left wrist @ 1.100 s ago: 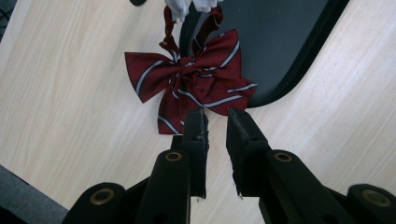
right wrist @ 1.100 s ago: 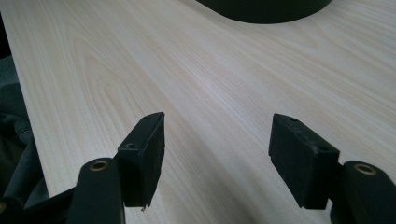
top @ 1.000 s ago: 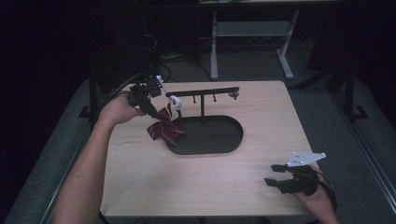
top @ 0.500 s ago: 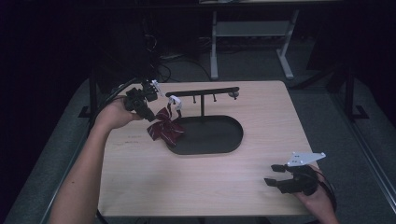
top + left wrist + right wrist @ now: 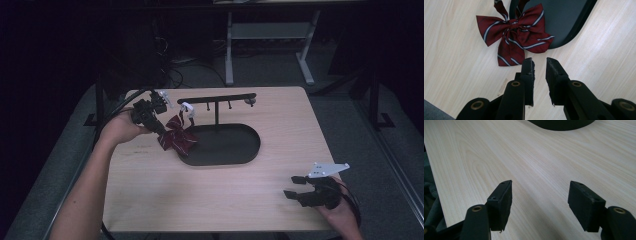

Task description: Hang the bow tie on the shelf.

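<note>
Pale wood tabletop (image 5: pixel 210 195) under us. Our left gripper (image 5: pixel 540 62), jaws slightly apart, empty; striped bow tie (image 5: pixel 515 35) just ahead, long axis crosswise. Our right gripper (image 5: pixel 540 195) wide apart, far off.

The room is dim. In the high view, light from overhead falls on the pale wooden table (image 5: pixel 220 200), while the floor and background sink into near black. Shadows on the tabletop are soft and short. That view is slightly grainy and low in contrast. The two gripper views are much brighter and evenly lit, with crisp wood grain and no glare. In the left gripper view, the striped burgundy bow tie (image 5: pixel 515 32) is sharp; the jaws nearest the camera look slightly soft.
</note>
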